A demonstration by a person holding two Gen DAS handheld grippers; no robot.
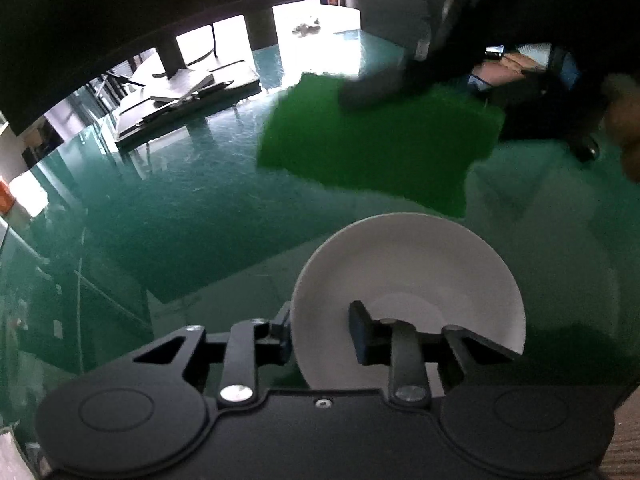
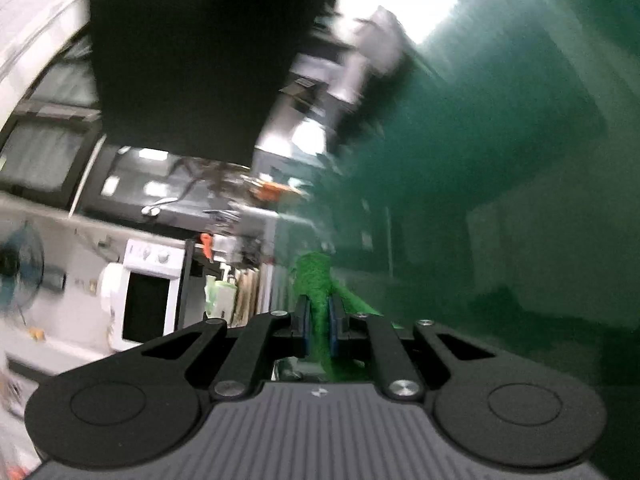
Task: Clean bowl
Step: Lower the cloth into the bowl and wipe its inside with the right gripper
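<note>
The white bowl [image 1: 408, 280] is clamped at its rim by the left gripper [image 1: 320, 328]. The green scouring pad [image 2: 318, 292] is pinched between the nearly closed right gripper [image 2: 319, 320] fingers, at the bowl's twelve o'clock.

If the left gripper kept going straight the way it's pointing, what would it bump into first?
Probably the green table. The left gripper already grips the white bowl by its rim and points downward; depth beyond it is hard to judge.

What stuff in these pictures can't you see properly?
- White bowl, left wrist view: its near rim is hidden behind the left claw gripping it, so any dirt there can't be told.
- Green scrub pad, left wrist view: blurred, its top edge covered by the right claw.
- Same pad, right wrist view: only a pinched strip shows.
- Shelves and appliances, right wrist view: smeared by blur.
</note>
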